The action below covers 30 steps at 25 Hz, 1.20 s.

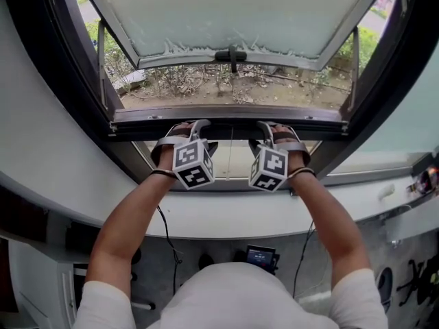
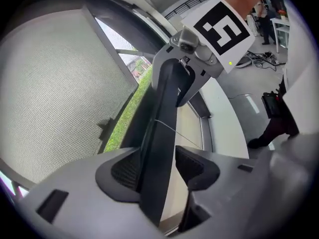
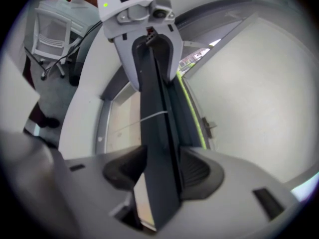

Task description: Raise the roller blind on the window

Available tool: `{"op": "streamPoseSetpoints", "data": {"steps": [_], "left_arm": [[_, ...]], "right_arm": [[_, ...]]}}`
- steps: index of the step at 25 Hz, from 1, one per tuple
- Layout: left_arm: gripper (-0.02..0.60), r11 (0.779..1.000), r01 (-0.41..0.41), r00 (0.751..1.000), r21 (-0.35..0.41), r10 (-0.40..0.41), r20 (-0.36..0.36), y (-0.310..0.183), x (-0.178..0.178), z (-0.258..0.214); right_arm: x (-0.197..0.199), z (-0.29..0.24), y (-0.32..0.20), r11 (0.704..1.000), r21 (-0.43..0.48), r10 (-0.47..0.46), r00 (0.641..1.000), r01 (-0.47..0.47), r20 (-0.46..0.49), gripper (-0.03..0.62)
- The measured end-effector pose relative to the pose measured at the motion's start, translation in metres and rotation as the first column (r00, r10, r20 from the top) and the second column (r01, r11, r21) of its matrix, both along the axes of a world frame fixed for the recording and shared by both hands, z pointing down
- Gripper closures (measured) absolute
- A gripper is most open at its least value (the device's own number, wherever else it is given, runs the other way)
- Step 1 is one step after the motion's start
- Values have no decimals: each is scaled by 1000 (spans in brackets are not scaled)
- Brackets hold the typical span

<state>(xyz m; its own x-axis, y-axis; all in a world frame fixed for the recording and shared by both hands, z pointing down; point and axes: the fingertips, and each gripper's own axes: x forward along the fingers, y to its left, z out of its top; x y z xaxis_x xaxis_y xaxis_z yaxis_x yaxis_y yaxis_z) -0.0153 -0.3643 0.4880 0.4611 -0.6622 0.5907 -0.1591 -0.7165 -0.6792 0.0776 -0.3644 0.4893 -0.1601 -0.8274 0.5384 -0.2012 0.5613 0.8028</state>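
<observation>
Window frame (image 1: 226, 113) set your line: the roller blind's dark bar (image 1: 230, 132) lay just below it. Your left tool (image 1: 195, 126) and right tool (image 1: 265, 126) stood wide astride that bar, unclamped, so you needed to clamp both evenly, then lift level.

Window sill (image 1: 226, 219): white, runs full width below the frame. Rt end: small white item (image 1: 386, 192) and coloured gadget (image 1: 426, 180) on it, type unclear. Floor (image 1: 219, 249): grey. On it: cable tangle (image 2: 261, 59), white chair (image 3: 52, 34).
</observation>
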Motion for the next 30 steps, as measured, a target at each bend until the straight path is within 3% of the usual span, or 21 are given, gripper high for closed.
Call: {"op": "streamPoseSetpoints", "data": {"steps": [3,8,23,30], "left_arm": [[360,1000,1,1000,25,-1,9,-3,1,1],[360,1000,15,999,-27,-16,-37,2,4,3],[362,1000,20,994,-10,-19,103,3,2,10],[360,999,40,997,1,-40,59,3,2,8]], "right_arm": [[-1,0,-1,1000,-8,6,1000,-6,4,393],[0,4,1,1000,-6,17,1000,-17,-7,391],[-1,10,4,999,-9,52,998,-52,-20,353],[-2,10,7,999,-36,41,999,-41,12,347]]}}
